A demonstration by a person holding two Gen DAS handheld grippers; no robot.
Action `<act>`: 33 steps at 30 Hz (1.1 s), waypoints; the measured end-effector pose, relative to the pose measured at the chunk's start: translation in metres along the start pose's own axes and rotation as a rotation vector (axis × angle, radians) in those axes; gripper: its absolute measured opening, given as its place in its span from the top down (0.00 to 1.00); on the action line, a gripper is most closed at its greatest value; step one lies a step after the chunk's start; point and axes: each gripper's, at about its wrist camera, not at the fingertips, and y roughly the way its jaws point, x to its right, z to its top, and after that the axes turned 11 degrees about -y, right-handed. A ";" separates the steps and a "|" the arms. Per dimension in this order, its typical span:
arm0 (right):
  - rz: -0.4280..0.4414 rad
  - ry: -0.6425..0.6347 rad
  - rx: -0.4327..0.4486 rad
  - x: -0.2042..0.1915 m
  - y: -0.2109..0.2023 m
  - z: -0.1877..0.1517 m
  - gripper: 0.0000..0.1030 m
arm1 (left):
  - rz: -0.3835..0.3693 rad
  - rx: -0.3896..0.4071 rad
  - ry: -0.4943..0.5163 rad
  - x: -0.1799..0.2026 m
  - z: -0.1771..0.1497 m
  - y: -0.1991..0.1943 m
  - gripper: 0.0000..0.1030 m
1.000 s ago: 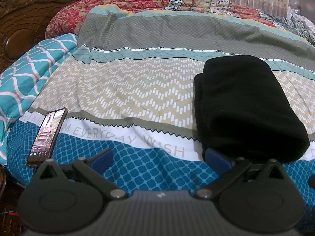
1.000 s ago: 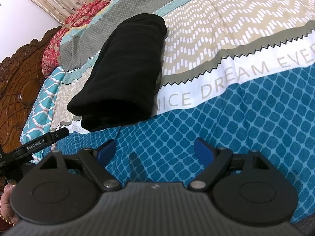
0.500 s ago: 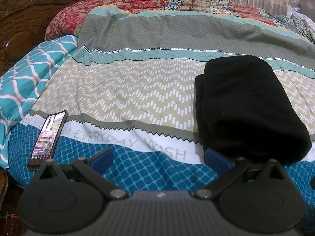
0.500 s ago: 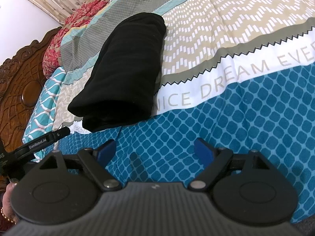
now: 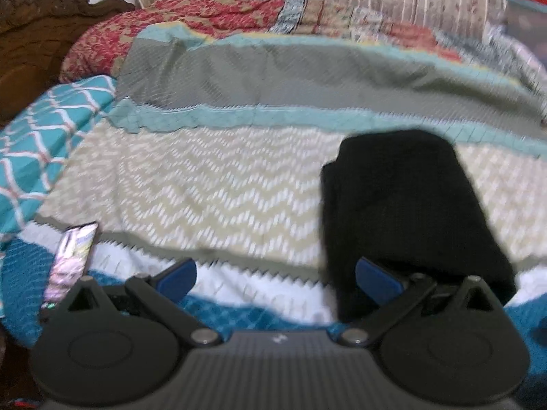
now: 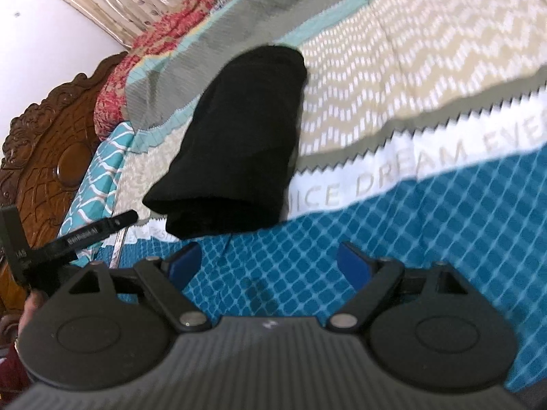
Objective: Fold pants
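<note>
While both are hovering empty with jaws apart, the left gripper (image 5: 275, 278) and right gripper (image 6: 270, 263) are facing the pants (image 5: 407, 212), lying as a compact folded bundle on the bed (image 5: 205, 184); folding appears essentially complete.

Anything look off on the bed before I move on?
One oddity: a phone lies near the bedspread's left edge, close to dropping off. The folded black pants look tidy. Both grippers, left and right, are open and empty.
</note>
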 end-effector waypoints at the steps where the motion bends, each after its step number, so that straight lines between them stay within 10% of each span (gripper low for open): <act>1: -0.005 0.002 0.018 0.002 -0.003 0.002 0.14 | -0.044 -0.011 -0.022 -0.003 0.006 0.001 0.00; 6: -0.009 0.049 0.095 0.015 -0.007 0.015 0.14 | -0.274 -0.099 -0.163 -0.016 0.038 0.025 0.00; 19: 0.096 0.056 0.016 0.037 0.064 0.067 0.18 | -0.407 -0.362 -0.263 -0.012 0.033 0.142 0.00; 26: 0.268 0.170 -0.077 0.040 0.121 0.072 0.24 | -0.590 -0.353 -0.373 -0.008 0.010 0.146 0.11; 30: 0.298 0.119 -0.034 0.028 0.102 0.084 0.47 | -0.687 -0.337 -0.522 -0.014 0.020 0.147 0.31; 33: 0.279 0.006 0.058 0.014 0.072 0.100 0.52 | -0.731 -0.278 -0.446 0.013 0.045 0.135 0.31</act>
